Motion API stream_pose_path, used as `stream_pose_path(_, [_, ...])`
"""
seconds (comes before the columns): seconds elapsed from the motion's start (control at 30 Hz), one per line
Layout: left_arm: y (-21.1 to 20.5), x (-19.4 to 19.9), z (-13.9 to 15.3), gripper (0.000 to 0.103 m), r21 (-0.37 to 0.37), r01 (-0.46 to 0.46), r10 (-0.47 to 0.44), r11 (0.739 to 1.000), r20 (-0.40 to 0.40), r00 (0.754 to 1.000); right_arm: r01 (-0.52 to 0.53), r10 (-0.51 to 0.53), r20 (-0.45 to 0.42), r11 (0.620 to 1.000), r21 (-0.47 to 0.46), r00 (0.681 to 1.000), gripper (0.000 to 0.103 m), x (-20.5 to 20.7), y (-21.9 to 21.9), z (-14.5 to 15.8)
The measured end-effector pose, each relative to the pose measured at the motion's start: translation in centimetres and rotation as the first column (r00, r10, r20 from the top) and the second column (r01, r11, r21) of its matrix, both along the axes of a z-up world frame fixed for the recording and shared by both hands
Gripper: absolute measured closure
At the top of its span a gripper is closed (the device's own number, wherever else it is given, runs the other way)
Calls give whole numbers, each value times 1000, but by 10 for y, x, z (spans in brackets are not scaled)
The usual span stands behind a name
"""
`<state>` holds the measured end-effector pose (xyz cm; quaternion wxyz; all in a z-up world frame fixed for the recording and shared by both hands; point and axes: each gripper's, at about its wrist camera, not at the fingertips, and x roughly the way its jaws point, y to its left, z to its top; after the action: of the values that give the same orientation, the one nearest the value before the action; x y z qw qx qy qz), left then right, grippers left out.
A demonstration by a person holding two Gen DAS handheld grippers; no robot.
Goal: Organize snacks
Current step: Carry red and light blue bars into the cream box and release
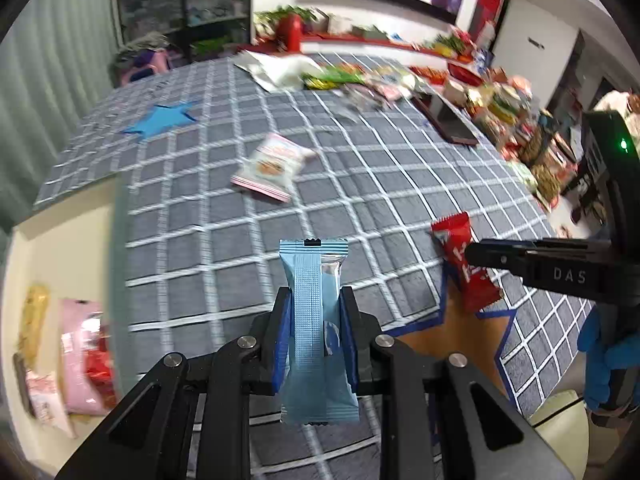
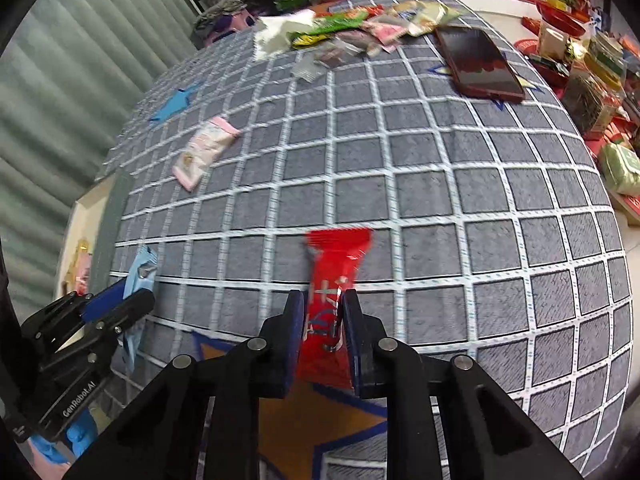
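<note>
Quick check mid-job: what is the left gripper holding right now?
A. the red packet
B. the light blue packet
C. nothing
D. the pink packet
B: the left gripper is shut on the light blue packet, standing upright between its fingers, while the red packet sits in the right gripper and the pink packet lies loose on the cloth.

Your right gripper point(image 2: 322, 320) pinches the red snack packet point(image 2: 334, 280) at bottom centre, above the grey checked tablecloth point(image 2: 440, 184). At lower left your left gripper point(image 2: 120, 300) clamps a light blue packet point(image 2: 140, 270). A pink packet point(image 2: 204, 150) lies upper left.
</note>
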<state>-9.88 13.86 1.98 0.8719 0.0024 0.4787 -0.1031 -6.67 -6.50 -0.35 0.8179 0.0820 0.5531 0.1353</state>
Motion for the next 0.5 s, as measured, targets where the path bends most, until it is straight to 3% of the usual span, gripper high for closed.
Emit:
stream_pose_path(0.23, [64, -18, 21, 78, 3, -150, 150, 989, 61, 987, -107, 106, 55, 994, 19, 993, 81, -3, 54, 28])
stream_pose_path(0.37, [104, -30, 29, 78, 10, -227, 225, 974, 83, 971, -170, 176, 92, 983, -67, 980, 81, -2, 93, 36])
stream_pose_path(0.5, [132, -41, 35, 78, 34, -274, 268, 961, 118, 956, -83, 90, 32, 983, -163, 995, 80, 6, 87, 21])
